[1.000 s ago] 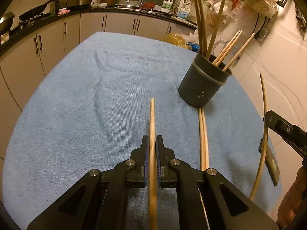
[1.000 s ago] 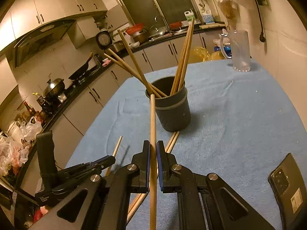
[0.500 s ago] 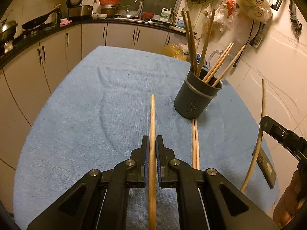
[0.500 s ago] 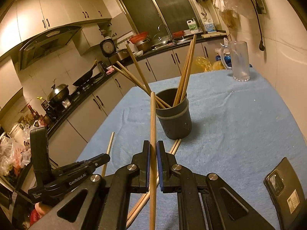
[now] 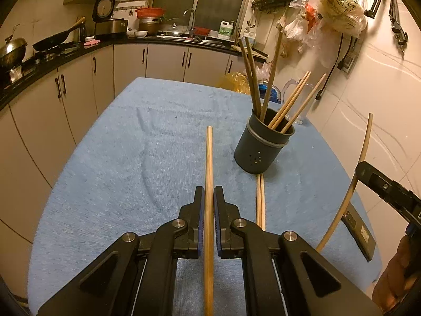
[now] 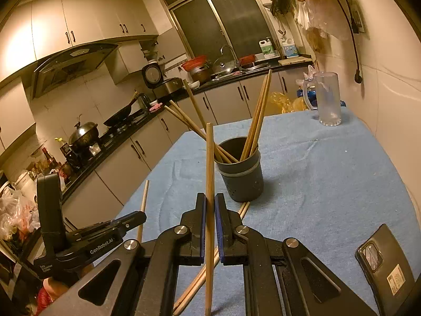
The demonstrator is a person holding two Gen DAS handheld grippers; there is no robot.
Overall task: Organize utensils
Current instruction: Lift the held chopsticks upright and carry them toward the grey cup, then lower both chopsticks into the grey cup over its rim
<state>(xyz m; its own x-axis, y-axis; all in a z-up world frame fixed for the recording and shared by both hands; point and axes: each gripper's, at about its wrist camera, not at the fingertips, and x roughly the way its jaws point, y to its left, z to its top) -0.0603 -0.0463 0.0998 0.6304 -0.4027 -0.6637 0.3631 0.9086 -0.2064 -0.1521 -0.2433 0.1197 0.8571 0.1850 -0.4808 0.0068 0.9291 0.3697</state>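
Note:
A dark grey utensil holder (image 5: 263, 147) stands on the blue towel (image 5: 131, 158) and holds several wooden chopsticks (image 5: 286, 108). It also shows in the right wrist view (image 6: 240, 176). My left gripper (image 5: 208, 197) is shut on a wooden chopstick (image 5: 209, 163), held above the towel, left of and nearer than the holder. My right gripper (image 6: 209, 202) is shut on another wooden chopstick (image 6: 209, 168), raised in front of the holder. Two loose chopsticks (image 5: 260, 202) lie on the towel in front of the holder.
A black phone (image 6: 384, 266) lies at the towel's near right edge. A clear plastic jug (image 6: 327, 98) stands at the far right by the wall. Kitchen cabinets and a counter with pots (image 5: 79, 60) run along the left and back.
Both grippers have risen and pulled back a little from the holder, each still holding its chopstick. The holder looks farther and lower in both views.

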